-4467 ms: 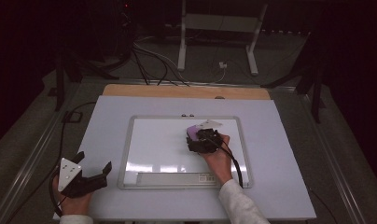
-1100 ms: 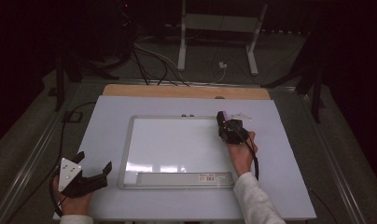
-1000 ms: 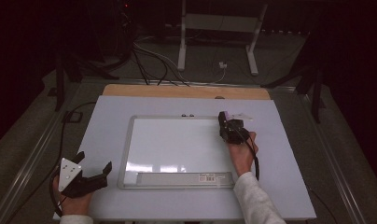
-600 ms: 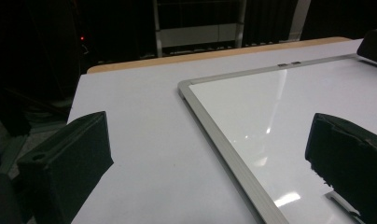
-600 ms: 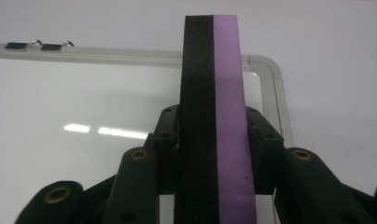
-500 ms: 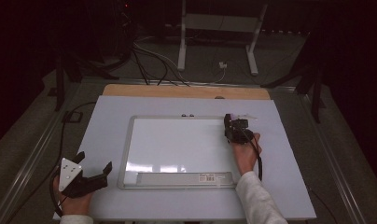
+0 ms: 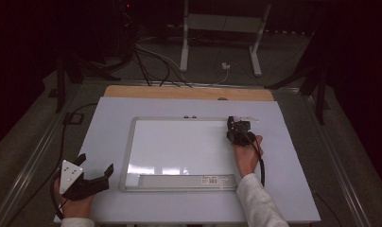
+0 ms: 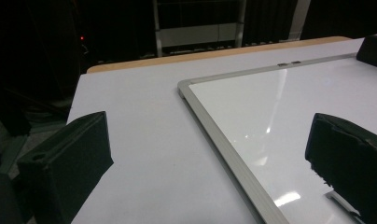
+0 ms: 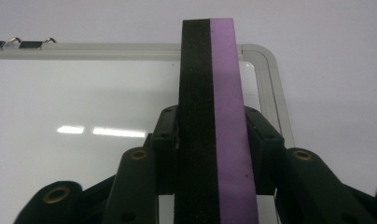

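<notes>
Right claw (image 7: 238, 126) is clamped on an eraser (image 9: 218, 121), a block with a black felt layer and a purple layer, gripped edge-on between the two jaws. In the right claw's own view the eraser stands out past the jaws and reaches toward the top right corner of the whiteboard (image 7: 179, 146), near the rounded frame corner. From above, this claw sits over the right edge of the whiteboard, close to that upper corner, with the person's right hand (image 7: 246, 157) behind it and a cable trailing back along the sleeve. Whether the felt touches the surface cannot be told. Left claw (image 7: 92, 171) has its jaws well apart with nothing between them; it rests at the near left part of the table (image 7: 108, 123), beside the whiteboard's left frame and not touching it. Whiteboard lies flat in the middle of the table, its surface clean and reflective, with a grey tray (image 7: 184, 180) along its near edge and two small clips (image 7: 190, 116) at its far edge.
</notes>
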Available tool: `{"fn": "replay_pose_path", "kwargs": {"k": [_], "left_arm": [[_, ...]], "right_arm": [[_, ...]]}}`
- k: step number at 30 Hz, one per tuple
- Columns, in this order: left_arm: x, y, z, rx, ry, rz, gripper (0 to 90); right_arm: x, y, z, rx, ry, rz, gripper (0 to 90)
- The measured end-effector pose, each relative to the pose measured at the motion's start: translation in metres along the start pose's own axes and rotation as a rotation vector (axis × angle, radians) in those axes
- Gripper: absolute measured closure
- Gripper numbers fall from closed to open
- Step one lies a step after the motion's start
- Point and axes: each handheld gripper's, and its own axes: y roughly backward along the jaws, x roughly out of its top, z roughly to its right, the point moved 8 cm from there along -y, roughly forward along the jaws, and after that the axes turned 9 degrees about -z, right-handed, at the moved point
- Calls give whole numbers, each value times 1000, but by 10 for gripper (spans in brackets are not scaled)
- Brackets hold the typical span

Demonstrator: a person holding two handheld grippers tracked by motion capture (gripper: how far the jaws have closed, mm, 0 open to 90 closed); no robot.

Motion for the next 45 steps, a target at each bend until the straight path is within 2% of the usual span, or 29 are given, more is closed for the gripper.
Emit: {"fn": "replay_pose_path", "kwargs": {"k": [9,13,14,17,20,24,29,35,45], "left_arm": [[0,1,-1,1,5,5,12],[0,1,-1,1,4,4,12],[0,1,-1,1,3,3,12],[0,1,-1,1,1,2,12],[0,1,0,0,2,4,12],[0,1,0,1,0,2,12],[0,1,0,2,0,1,11],[0,2,-1,8,2,6,11],[1,3,-1,16,4,11,11]], "right_arm": [[2,-3,-1,-29,-13,14,628],[3,-2,1,18,-19,21,504],[3,-1,1,21,-8,27,483],[7,5,0,50,6,65,377],[11,13,-2,93,-9,101,289],[13,23,-4,135,-2,109,166],[16,40,-1,180,38,138,90],[18,61,11,170,96,214,31],[-2,90,33,199,177,307,15]]}}
